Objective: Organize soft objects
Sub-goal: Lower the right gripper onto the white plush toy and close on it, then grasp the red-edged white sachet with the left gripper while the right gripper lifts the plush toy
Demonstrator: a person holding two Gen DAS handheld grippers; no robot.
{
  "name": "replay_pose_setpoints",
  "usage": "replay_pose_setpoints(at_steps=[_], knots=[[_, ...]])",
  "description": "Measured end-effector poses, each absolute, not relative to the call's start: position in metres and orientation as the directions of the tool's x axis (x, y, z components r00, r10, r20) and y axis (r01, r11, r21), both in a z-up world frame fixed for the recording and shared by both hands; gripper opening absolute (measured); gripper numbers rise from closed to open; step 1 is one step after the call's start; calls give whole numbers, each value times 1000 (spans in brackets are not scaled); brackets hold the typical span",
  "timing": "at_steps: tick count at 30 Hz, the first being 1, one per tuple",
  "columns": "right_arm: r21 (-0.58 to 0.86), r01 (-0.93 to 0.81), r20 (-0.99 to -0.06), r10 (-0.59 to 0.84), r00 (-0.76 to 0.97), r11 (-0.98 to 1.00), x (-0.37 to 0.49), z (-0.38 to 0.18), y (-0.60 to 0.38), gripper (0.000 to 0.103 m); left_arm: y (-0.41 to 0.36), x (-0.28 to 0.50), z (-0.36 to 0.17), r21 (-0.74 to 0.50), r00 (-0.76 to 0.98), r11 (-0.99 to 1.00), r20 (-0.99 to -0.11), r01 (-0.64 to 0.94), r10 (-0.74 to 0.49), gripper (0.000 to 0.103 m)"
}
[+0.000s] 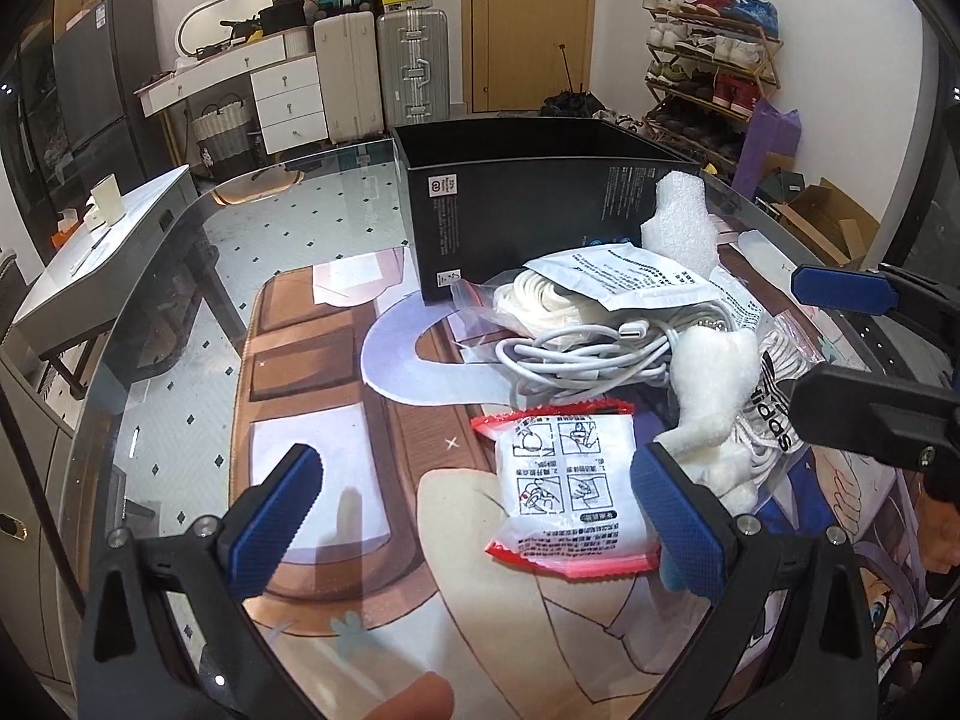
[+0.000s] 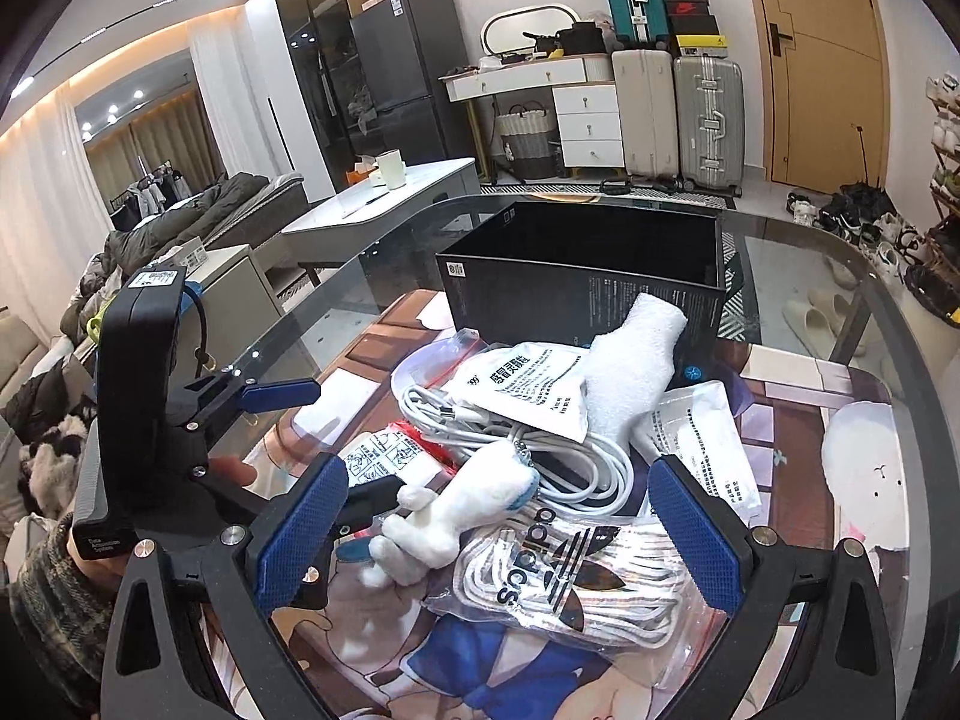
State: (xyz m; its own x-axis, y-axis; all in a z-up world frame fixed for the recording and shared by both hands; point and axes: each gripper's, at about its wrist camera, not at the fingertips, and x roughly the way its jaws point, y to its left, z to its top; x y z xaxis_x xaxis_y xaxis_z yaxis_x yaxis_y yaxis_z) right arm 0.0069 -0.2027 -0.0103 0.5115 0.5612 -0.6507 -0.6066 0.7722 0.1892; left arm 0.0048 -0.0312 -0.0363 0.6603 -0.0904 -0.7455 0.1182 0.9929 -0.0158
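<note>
A heap of soft things lies on the glass table in front of an open black box [image 1: 528,210] [image 2: 588,282]. It holds a red-edged white packet [image 1: 570,486] [image 2: 390,456], a coiled white cable [image 1: 588,354] [image 2: 570,462], a white plush toy [image 1: 714,408] [image 2: 456,516], a bagged Adidas item [image 1: 774,414] [image 2: 570,588], a white foam piece [image 1: 678,222] [image 2: 636,372] and printed white pouches [image 2: 516,390]. My left gripper [image 1: 480,516] [image 2: 324,444] is open, with the red-edged packet just inside its right finger. My right gripper [image 2: 501,534] [image 1: 852,348] is open over the plush toy and the Adidas bag.
A printed mat [image 1: 336,360] covers the glass table [image 1: 180,276], whose rounded edge runs close on the left and far side. Beyond stand a white side table [image 2: 384,204], suitcases [image 2: 678,114], a drawer unit and a shoe rack [image 1: 708,60]. A person's hand [image 2: 90,564] holds the left gripper.
</note>
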Motion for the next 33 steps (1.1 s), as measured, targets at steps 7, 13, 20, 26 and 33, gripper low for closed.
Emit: replay_pose_setpoints(at_steps=[7, 13, 20, 26, 33], knots=[[233, -578, -710, 543, 449, 782, 18, -22, -194, 79, -30, 3, -37, -45, 650, 990, -750, 134, -122, 103], [229, -569, -751, 515, 413, 790, 20, -30, -181, 65, -31, 8, -39, -52, 629, 990, -767, 134, -126, 103], [206, -573, -787, 482, 385, 794, 25, -37, -164, 53, -32, 14, -46, -37, 602, 993, -792, 115, -100, 103], [190, -575, -809, 459, 368, 796, 30, -39, -155, 43, -26, 18, -50, -51, 583, 995, -807, 85, -91, 102], [175, -566, -820, 437, 369, 806, 29, -36, -156, 40, -30, 20, -51, -20, 576, 997, -815, 70, -57, 103]])
